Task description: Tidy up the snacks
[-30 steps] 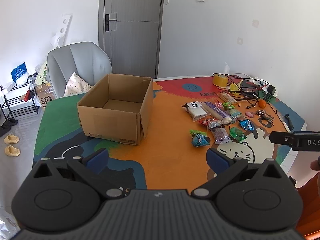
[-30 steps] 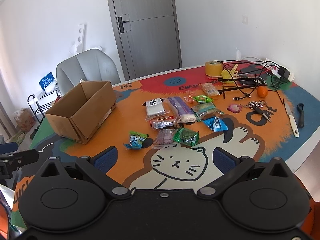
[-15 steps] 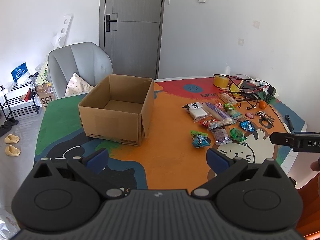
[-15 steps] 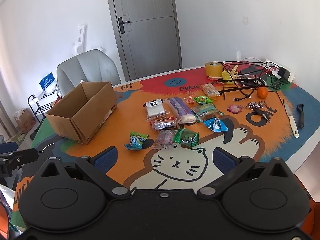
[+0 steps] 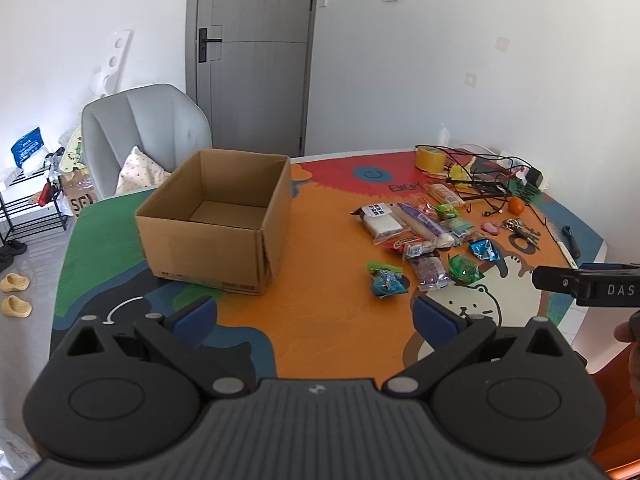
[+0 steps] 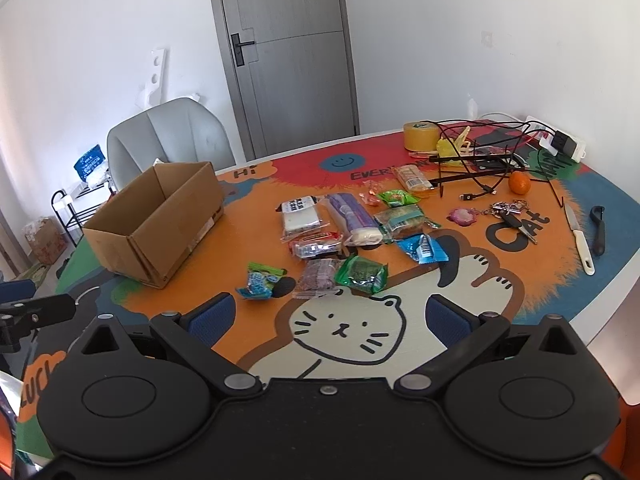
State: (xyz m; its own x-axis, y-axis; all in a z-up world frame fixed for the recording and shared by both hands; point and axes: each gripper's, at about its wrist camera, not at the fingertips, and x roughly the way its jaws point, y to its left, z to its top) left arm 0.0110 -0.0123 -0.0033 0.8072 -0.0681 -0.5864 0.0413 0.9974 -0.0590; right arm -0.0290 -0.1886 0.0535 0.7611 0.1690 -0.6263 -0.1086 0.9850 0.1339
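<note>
An open, empty cardboard box [image 5: 218,220] [image 6: 158,222] stands on the left half of the cartoon-print table. Several wrapped snacks lie right of it: a blue-green pack [image 5: 385,279] [image 6: 259,279], a purple pack [image 6: 318,279], a green pack [image 6: 361,275], a blue pack [image 6: 422,249], a white bar [image 6: 301,218] and a long purple roll [image 6: 352,218]. My left gripper [image 5: 316,318] hovers open over the near table edge, nothing between its blue pads. My right gripper [image 6: 332,318] is open too, short of the snacks.
Back right hold a yellow tape roll [image 6: 420,136], a wire rack with cables [image 6: 480,152], an orange [image 6: 519,182], keys [image 6: 508,212], a knife [image 6: 579,240] and a peeler [image 6: 597,229]. A grey chair [image 5: 144,136] stands behind the table.
Both views have drifted back and up slightly, so box and snacks sit a little farther off. Both grippers stay open and hold nothing.
</note>
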